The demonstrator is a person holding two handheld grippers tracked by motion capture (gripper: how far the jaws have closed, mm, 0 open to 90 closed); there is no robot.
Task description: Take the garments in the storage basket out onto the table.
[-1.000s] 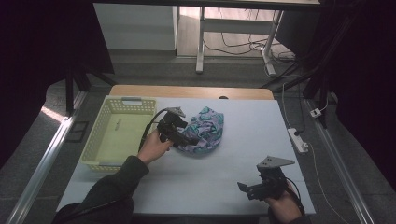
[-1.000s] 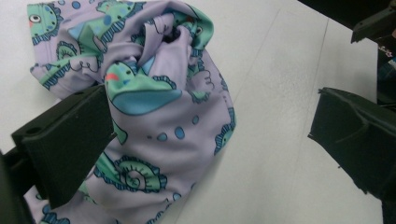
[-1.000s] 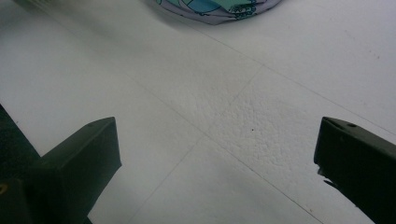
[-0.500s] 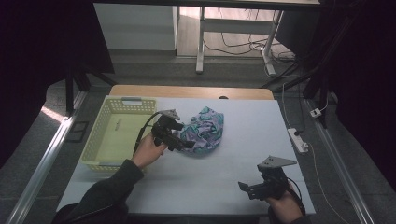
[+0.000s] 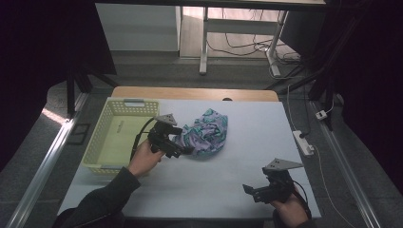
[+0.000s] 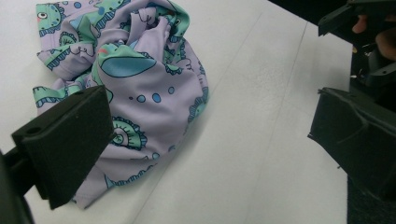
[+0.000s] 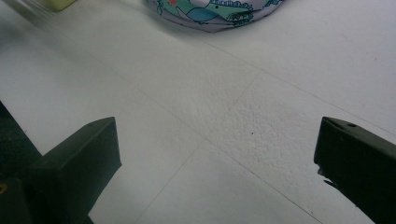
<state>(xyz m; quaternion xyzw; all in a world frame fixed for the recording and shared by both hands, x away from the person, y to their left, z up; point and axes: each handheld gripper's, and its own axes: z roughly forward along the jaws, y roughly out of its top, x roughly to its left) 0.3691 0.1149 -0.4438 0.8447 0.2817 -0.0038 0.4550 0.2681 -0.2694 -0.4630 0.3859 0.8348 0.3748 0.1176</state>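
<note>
We are bringing our left claw (image 5: 183, 148), jaws spread wide, to the crumpled patterned cloth (image 5: 204, 135) lying mid-counter (image 5: 266, 128) beside the empty yellow basket (image 5: 107, 126), nothing gripped yet, while our right claw (image 5: 252, 190) is idling wide open near the front edge.

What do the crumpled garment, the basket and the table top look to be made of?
Garment: thin printed fabric, matte; it folds and creases softly. Basket: yellow plastic by its look, with a moulded lattice wall. Table top: white, pebbled like foam board, with faint seams; exact material unclear.
</note>
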